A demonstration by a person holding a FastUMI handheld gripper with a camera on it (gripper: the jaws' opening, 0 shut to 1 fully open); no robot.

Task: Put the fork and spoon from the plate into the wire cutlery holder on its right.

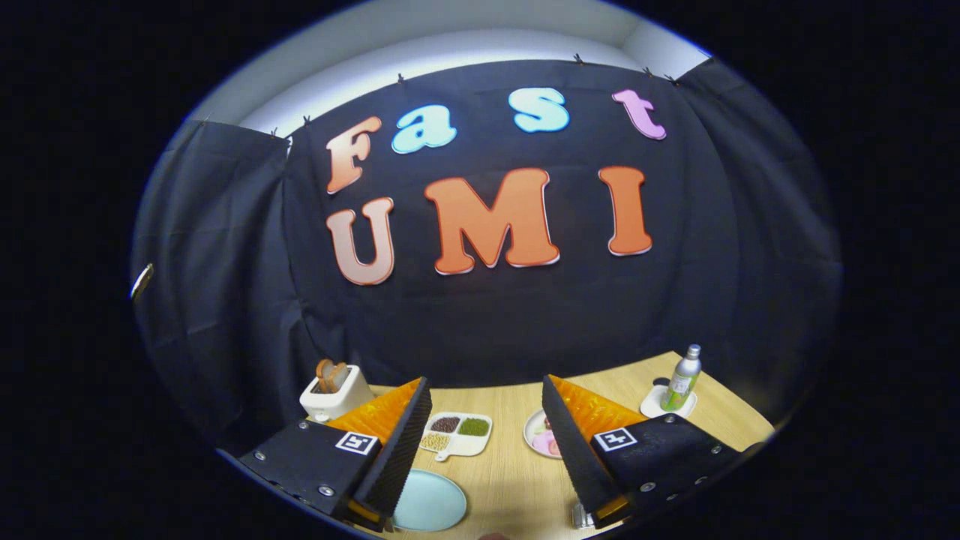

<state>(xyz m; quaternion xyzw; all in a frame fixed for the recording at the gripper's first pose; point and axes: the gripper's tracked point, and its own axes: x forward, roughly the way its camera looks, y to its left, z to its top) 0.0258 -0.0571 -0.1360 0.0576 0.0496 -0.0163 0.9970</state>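
Fork and spoon not yet picked up

The light-blue plate (429, 501) lies on the desk (510, 465) just beside the left finger; its cutlery and the wire holder are too hidden to judge. The fingers (487, 450) stand spread, holding nothing, so both transfers seem left; a toaster (335, 391) and bottle (682, 379) stand beyond

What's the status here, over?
Jaws open, gripper high over table. Light blue plate below left finger; fork, spoon, holder unclear. Nothing between jaws.

A toaster (335, 394), divided tray (457, 435), pink dish (541, 435) and bottle (683, 378) stand on the table (510, 480).
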